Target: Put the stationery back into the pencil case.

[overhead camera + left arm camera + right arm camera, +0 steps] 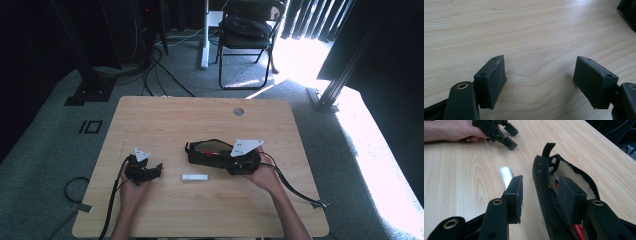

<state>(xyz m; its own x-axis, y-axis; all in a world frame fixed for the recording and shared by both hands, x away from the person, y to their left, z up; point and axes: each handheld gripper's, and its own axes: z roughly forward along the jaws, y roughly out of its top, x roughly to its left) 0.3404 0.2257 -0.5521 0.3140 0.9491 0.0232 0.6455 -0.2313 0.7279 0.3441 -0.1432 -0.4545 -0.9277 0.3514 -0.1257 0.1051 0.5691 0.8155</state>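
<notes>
I see the wooden table [165, 115] with both grippers low on the near half. Behind it: a folding chair [247, 35] on grey carpet, cables on the floor.

Black pencil case [207, 150], unzipped and gaping, lies right of centre. A red pen [579, 230] sits inside; contents otherwise too dark for me to tell.

Right gripper [541, 195]: 2 fingers spread wide and straddling the case's near wall. From its own camera, 1 finger is outside the case on the tabletop side, and the other finger [571, 197] is inside the opening, over the red pen. I can't tell if either pad touches the fabric. The right hand [267, 175] holds it from behind, with the grey plate [245, 146] on top.

Left gripper [144, 169]: fingers wide apart, nothing between them, bare tabletop under the gap in its own view. A dark corner of the case shows past its right finger, well apart. The left hand [132, 187] holds it, cable trailing off the near edge.

A small white cylinder [195, 177] lies flat on the table between the 2 grippers, just beyond the tip of the right gripper's outside finger, well apart from the left gripper's fingers.
</notes>
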